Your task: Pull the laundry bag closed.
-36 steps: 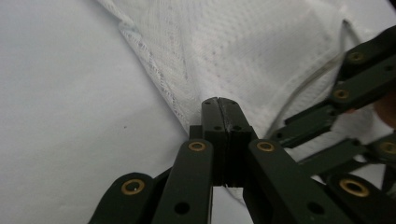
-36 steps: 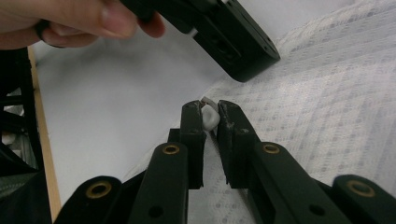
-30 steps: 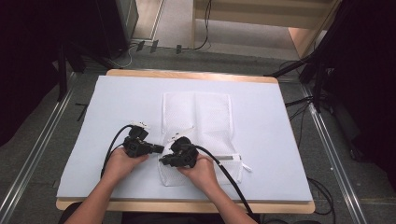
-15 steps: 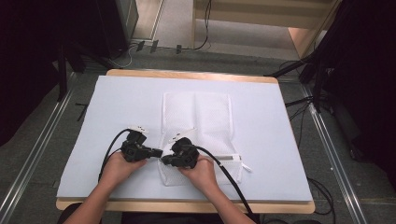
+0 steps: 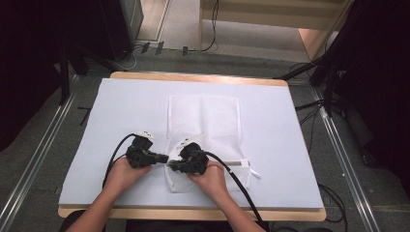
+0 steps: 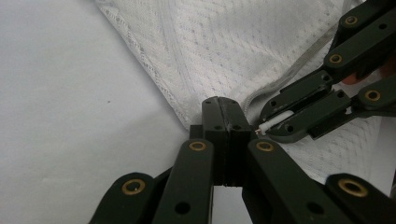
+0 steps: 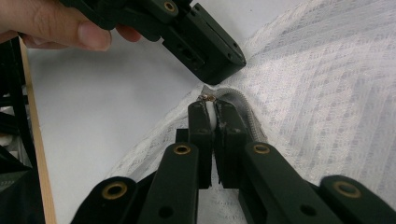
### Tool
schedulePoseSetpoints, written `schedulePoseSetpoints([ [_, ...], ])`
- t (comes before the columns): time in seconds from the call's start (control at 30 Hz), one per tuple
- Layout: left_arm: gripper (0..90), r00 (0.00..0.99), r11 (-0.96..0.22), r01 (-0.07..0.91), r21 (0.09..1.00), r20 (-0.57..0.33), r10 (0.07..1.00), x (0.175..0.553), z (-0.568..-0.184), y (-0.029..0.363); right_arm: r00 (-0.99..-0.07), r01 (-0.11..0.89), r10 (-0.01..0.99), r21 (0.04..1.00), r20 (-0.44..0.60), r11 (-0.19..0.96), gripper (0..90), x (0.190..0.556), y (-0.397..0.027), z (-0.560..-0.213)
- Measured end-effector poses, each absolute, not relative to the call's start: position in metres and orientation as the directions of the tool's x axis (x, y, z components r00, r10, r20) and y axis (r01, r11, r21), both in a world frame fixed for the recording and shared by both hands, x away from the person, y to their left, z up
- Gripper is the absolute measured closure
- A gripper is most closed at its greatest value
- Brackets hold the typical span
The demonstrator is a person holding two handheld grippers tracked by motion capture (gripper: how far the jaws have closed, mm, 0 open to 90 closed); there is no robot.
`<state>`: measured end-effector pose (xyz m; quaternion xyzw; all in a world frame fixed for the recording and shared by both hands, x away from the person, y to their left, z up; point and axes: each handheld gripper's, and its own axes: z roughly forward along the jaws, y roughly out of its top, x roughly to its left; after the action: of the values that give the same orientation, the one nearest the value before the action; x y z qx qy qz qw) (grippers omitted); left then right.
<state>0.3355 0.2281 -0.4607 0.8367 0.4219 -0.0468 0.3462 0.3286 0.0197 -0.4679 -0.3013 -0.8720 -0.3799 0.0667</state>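
Note:
A white mesh zip bag point(image 5: 205, 116) lies flat in the middle of the white-covered table point(image 5: 121, 106). Both grippers meet at its near left corner. My left gripper point(image 5: 166, 158) is shut on the bag's edge point(image 6: 187, 109); its jaws are pressed together at the hem. My right gripper point(image 5: 172, 166) is shut on the white zipper pull point(image 7: 211, 115), at the end of the grey zipper track point(image 7: 243, 114). In the left gripper view the right gripper point(image 6: 267, 131) shows the pull point(image 6: 276, 121) between its jaws. The left gripper point(image 7: 219, 70) sits just beyond the pull in the right gripper view.
The zipper runs right along the bag's near edge to a white tab point(image 5: 250, 170). The table's wooden front edge point(image 5: 193, 213) is close behind the hands. Black cables point(image 5: 241, 186) trail from both grippers. Dark stands and floor cables surround the table.
Both grippers have drifted slightly toward the near edge and stay together at the bag's corner. The bag's near left part has bunched a little.

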Motion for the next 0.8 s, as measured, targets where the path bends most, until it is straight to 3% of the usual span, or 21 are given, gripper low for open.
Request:
schedulePoseSetpoints([
  [0.2,90.0,0.638,-0.386,0.739,0.553,-0.387,0.666,0.335,-0.459,0.236,-0.808,0.579,0.473,0.626,0.352,0.522,88.5,0.330,0.020,-0.469],
  [0.47,90.0,0.707,-0.423,0.671,0.608,-0.355,0.612,0.323,-0.453,0.233,-0.801,0.588,0.482,0.622,0.356,0.518,88.5,0.331,0.022,-0.468],
  [0.57,90.0,0.703,-0.445,0.681,0.581,-0.350,0.619,0.323,-0.457,0.230,-0.802,0.586,0.481,0.623,0.355,0.518,88.5,0.331,0.022,-0.468],
  [0.67,90.0,0.644,-0.375,0.738,0.562,-0.417,0.642,0.330,-0.459,0.231,-0.799,0.589,0.485,0.620,0.354,0.518,88.5,0.331,0.023,-0.469],
  [0.8,90.0,0.637,-0.378,0.742,0.554,-0.405,0.656,0.331,-0.461,0.231,-0.802,0.586,0.483,0.620,0.351,0.522,88.5,0.331,0.023,-0.468],
])
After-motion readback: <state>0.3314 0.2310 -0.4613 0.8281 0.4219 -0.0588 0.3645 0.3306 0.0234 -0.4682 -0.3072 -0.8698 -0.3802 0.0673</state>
